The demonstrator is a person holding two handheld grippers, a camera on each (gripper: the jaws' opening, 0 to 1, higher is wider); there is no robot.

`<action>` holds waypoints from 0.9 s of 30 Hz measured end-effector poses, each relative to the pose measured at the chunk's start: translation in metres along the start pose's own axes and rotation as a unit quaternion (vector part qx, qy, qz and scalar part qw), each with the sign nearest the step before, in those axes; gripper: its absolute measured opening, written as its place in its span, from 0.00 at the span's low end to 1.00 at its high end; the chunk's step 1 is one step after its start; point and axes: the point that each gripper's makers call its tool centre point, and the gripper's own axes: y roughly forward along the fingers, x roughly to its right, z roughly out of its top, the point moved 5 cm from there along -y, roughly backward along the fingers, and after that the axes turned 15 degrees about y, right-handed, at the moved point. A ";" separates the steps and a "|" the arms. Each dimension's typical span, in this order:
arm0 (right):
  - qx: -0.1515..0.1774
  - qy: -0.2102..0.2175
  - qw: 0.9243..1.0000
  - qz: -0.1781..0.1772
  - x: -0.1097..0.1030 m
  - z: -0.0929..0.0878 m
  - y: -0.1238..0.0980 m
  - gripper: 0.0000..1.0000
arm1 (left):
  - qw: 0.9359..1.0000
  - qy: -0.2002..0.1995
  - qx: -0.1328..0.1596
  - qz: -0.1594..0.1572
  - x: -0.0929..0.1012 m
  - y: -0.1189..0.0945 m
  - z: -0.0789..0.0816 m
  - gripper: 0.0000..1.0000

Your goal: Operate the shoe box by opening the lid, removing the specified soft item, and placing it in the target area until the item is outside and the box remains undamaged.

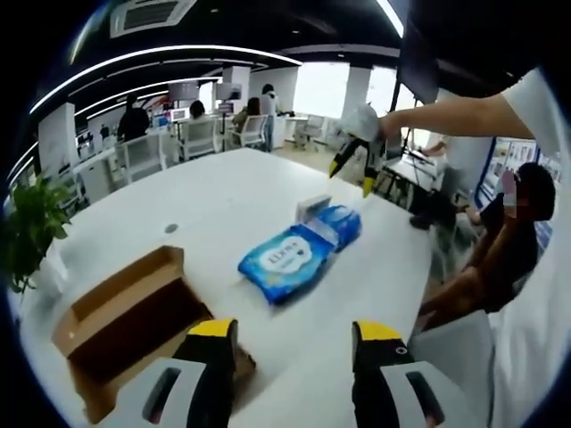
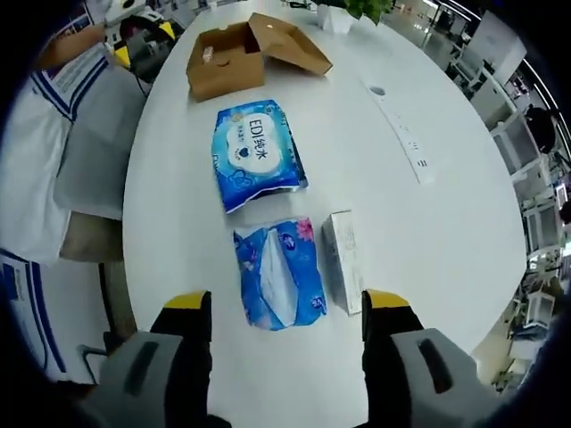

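Right gripper: jaws wide, empty, raised over table.
Tissue pack: between the jaws, long axis toward 12 o'clock.
Wipes pack: beyond, 12 o'clock.
Shoe box: open, 11 o'clock.
Left gripper: wide, empty, nearer box.

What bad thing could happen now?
The right tongs hang open over the tissue pack, and the small white box sits right beside it, so a grab might bump that box. The blue wipes pack lies near the table edge; a nudge could slide it off.
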 end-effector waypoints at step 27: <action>0.073 0.018 0.997 -0.011 -0.115 0.066 -0.009 0.67 | 0.999 0.023 0.022 -0.010 -0.039 -0.079 -0.028 0.53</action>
